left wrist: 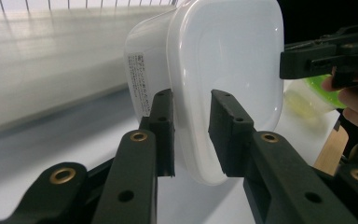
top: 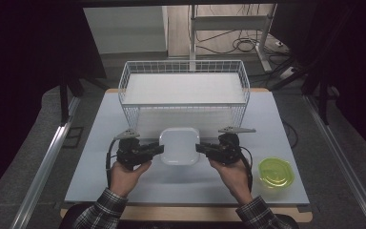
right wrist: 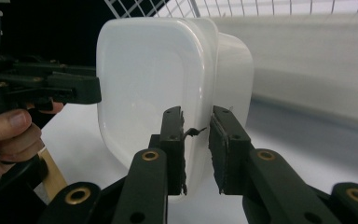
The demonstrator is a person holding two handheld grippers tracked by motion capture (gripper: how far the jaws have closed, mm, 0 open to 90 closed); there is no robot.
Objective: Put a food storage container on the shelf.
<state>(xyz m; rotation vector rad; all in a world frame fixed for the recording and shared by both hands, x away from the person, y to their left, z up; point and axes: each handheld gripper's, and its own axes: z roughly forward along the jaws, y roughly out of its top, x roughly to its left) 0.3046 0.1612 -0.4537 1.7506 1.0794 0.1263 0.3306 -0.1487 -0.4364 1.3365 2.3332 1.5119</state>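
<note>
A white rounded-square plastic container (top: 179, 145) hangs just above the table in front of the wire basket, held from both sides. My left gripper (top: 160, 149) is shut on its left rim, and my right gripper (top: 199, 149) is shut on its right rim. In the left gripper view the two black jaws (left wrist: 193, 135) straddle the edge of the container (left wrist: 223, 56), with the right gripper (left wrist: 307, 58) at the far side. In the right gripper view the jaws (right wrist: 196, 144) clamp the container (right wrist: 144, 70) by its rim, and the left gripper (right wrist: 74, 88) shows opposite.
A white wire basket (top: 124, 81) stands across the back of the white table (top: 124, 186). A yellow-green round lid (top: 276, 172) lies at the front right, near the table's edge. Dark floor, rails and cables surround the table.
</note>
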